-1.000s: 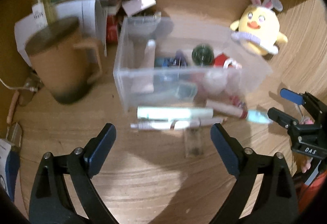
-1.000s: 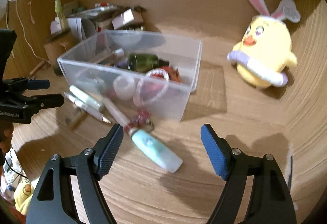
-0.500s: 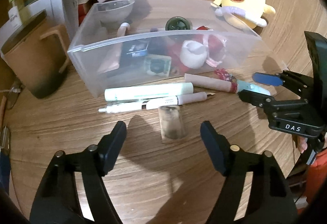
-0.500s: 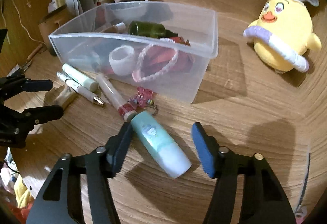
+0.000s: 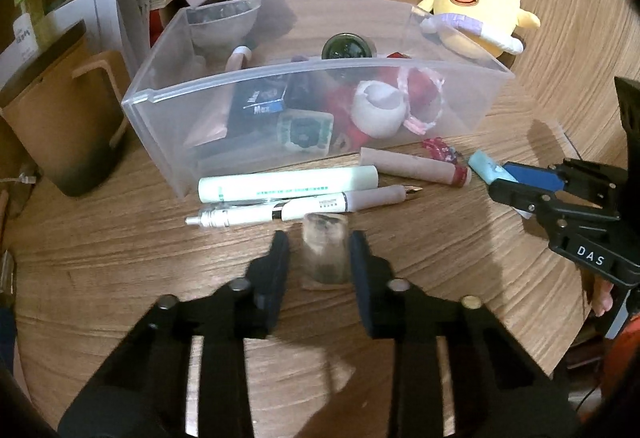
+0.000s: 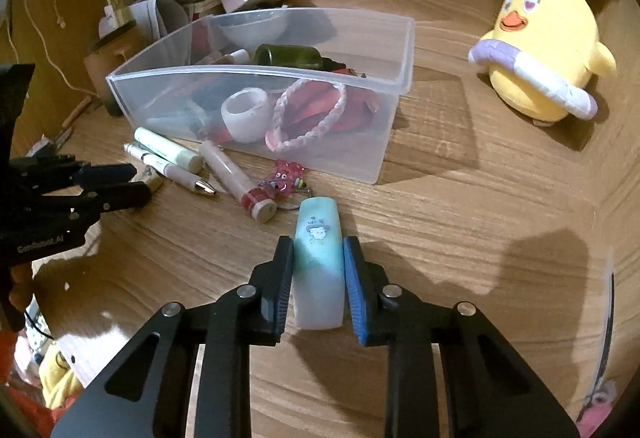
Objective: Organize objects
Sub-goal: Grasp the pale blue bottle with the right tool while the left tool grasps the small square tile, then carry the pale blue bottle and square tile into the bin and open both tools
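Right gripper (image 6: 318,270) closing, its pads against a pale blue tube (image 6: 318,262) lying on the wooden table (image 6: 460,238); clear bin (image 6: 384,142) behind; pen (image 6: 172,168) and keychain (image 6: 284,180) beside it; plush chick (image 6: 544,50) far right; left gripper (image 6: 116,184) at left edge

Left tongs (image 5: 320,254) closing around small bottle (image 5: 325,254), right tongs (image 6: 318,270) around blue tube (image 6: 318,262)

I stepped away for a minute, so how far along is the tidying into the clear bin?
Done: the clear bin already holds a green bottle and braided bracelet. In hand: the left tongs are closing around a small vial, the right tongs around a blue tube. Left: the pen, mint tube, pink tube and charm.
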